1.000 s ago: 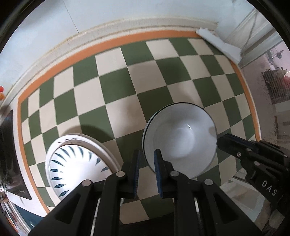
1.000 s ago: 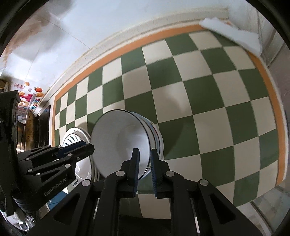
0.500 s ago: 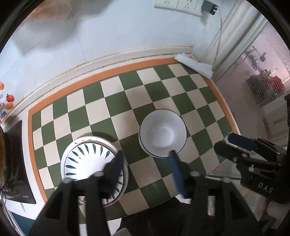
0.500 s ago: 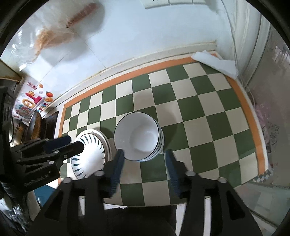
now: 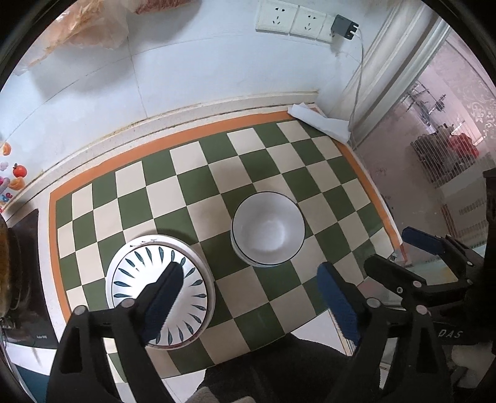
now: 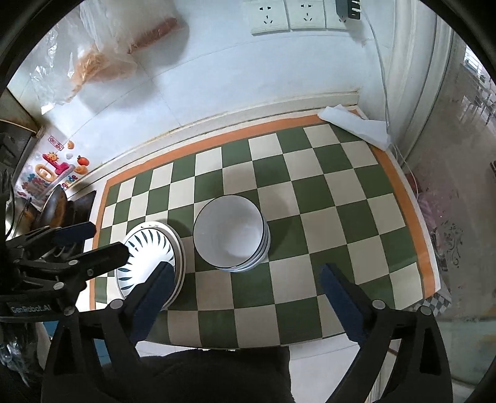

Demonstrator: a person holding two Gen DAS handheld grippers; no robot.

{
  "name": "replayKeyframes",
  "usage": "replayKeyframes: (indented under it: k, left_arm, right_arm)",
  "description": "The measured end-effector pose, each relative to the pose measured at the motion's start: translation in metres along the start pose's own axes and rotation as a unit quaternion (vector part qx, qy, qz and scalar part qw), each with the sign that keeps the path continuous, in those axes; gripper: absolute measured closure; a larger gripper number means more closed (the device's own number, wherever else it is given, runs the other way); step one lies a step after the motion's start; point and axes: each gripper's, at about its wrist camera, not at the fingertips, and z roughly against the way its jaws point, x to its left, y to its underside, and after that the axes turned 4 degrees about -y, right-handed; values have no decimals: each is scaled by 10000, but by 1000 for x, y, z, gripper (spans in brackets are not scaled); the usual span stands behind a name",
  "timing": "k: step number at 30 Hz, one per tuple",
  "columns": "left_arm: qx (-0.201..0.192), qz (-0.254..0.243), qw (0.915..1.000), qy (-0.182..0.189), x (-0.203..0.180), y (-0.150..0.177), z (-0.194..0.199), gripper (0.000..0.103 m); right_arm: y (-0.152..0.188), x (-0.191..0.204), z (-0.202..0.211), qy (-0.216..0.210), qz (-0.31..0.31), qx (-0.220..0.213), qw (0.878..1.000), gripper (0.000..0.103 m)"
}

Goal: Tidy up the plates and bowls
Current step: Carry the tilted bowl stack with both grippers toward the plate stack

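A stack of white bowls with thin dark rims stands upright in the middle of the green-and-cream checkered mat. To its left lies a stack of plates with a blue leaf pattern. My left gripper hovers high above the mat's near side, its jaws opening wide with nothing between them. My right gripper hangs beside it, also opening and holding nothing. Each shows in the other's view: the right gripper, the left gripper.
A folded white cloth lies at the mat's far right corner under wall sockets and a cable. Plastic bags hang on the tiled wall. Dark pans sit left of the mat.
Both grippers were shut low at the bowls' near rim; now they stand wide open and have lifted up and back. The bowls stay on the mat.
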Motion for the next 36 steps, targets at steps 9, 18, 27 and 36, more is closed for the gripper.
replayKeyframes:
  k: [9,18,27,36]
  left_arm:
    - [102,69,9999,-57,3,-10,-13,5]
    - [531,343,9980,35,12,-37,-69,5]
    - [1498,781,9856,-44,31,-59,-171,6]
    - [2502,1116,9608,429,40,-54,-231,23]
  right_arm:
    - [-10,-3,-6,-66,-26,-12,10000,3]
    - [-28,-33,-56,-303,-337,289,9986,3]
    - [-26,-74,-162,-1494,-1192,920,9772,3]
    - [-8,-98,-238,-2242,-1800,1370,9479,3]
